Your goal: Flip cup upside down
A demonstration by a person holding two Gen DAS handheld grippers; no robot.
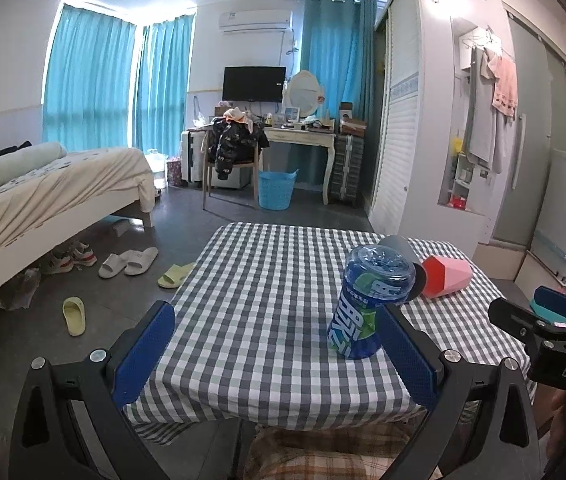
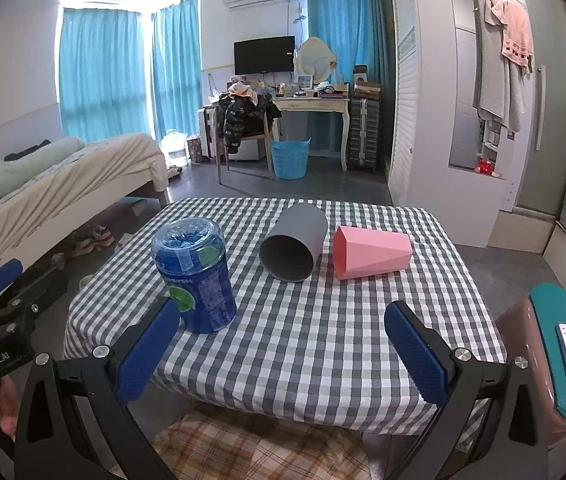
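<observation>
Grey cup (image 2: 293,242) sideways between blue bottle (image 2: 197,276) and pink cup (image 2: 371,252), both grippers' tongs apart.

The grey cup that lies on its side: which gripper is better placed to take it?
Probably the right gripper: the grey cup lies straight ahead of its open jaws. For the left gripper, the blue bottle partly blocks it.

Grey cup (image 2: 293,242), pink cup (image 2: 371,253), blue canister (image 2: 197,276), seemingly grey-green checked tablecloth (image 2: 303,320).

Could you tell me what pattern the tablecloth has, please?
The tablecloth is grey-and-white gingham check, clearest in the right wrist view.
</observation>
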